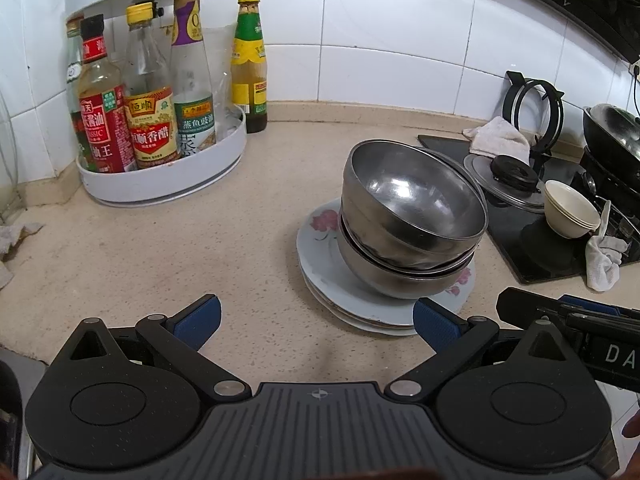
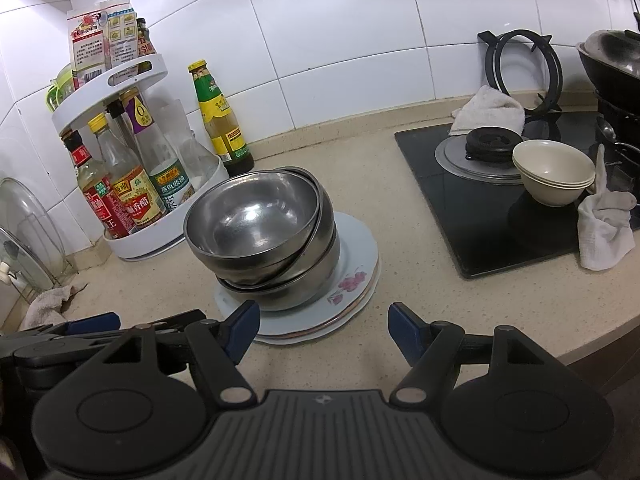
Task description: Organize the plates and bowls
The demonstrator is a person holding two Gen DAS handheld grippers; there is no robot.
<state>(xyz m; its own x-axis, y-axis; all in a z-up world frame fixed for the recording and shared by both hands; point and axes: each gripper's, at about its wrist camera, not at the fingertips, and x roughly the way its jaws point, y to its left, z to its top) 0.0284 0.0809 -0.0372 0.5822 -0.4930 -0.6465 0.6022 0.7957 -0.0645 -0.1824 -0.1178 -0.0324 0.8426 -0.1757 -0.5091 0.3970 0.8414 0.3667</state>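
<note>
both grippers [image 1: 316, 322] [image 2: 319, 330] wide open, empty

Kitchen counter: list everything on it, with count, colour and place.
Round steel bowls: at least three, silver, nested crookedly on the plates.
Flowered china plates: a stack, pale blue, mid-counter.
Cream bowls: a nested stack, on the black hob.
Two-tier turntable rack: one, white, in the corner.
Sauce bottles: several, on the rack's lower tier.
Green-labelled bottle: one, beside the rack.
White cloths: two, on the hob.
Left hand-held gripper: black, blue pads, open.
Right hand-held gripper: same, open.
</note>
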